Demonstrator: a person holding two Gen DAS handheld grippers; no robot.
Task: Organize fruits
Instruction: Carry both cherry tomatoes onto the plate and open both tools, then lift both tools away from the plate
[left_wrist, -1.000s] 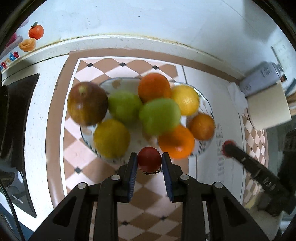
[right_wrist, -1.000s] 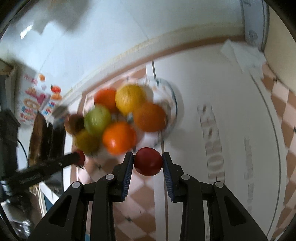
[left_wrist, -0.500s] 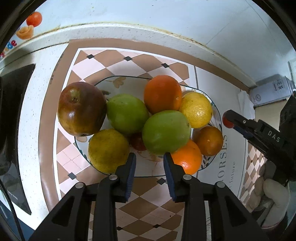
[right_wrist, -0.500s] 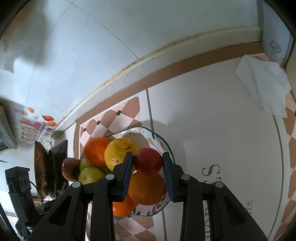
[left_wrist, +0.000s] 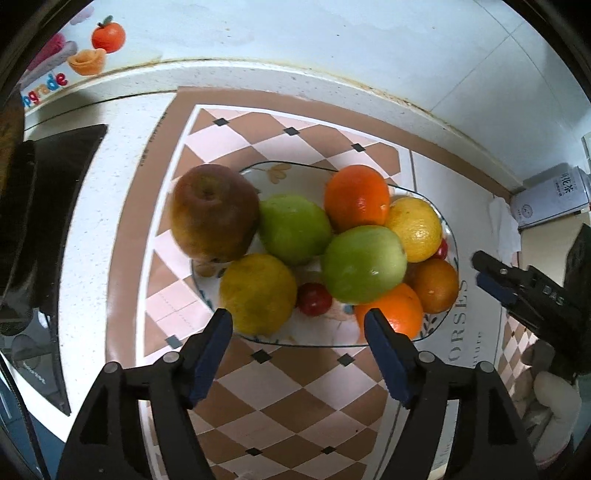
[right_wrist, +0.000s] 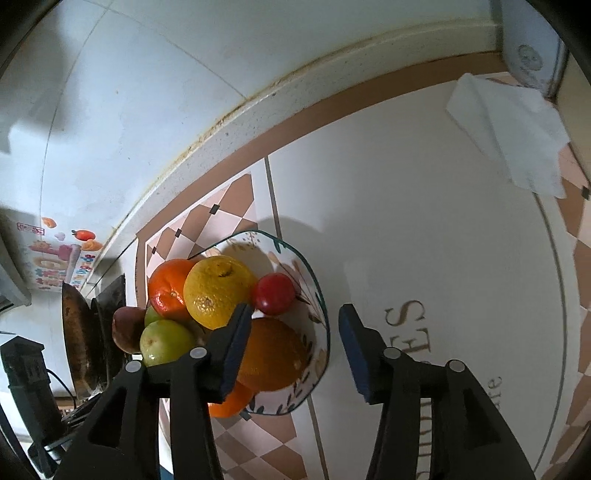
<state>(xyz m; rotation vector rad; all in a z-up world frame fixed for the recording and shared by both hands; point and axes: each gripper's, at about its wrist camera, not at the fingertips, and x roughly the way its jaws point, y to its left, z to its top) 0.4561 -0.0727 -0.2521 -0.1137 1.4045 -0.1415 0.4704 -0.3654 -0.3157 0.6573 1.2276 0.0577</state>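
Both claws are seen released over the patterned glass fruit plate (left_wrist: 448, 236): the left gripper (left_wrist: 298, 322) has just been opened wide and holds nothing, and the right gripper (right_wrist: 294, 316) has just been opened too, its blue pads clear of everything. The step in hand is judged to be the release of the last small fruits onto the piled plate. One small round red fruit (left_wrist: 314, 298) is lodged low between the yellow citrus fruit (left_wrist: 258, 293) and the large green apple (left_wrist: 364, 264); another small red fruit (right_wrist: 274, 293) is settled at the plate's far rim. Next, a clean upward withdrawal is called for, so that the heap is not nudged. On the mat, "ORSES" (left_wrist: 462, 308) is read; on the wall sticker, "pgrade" (left_wrist: 44, 86).
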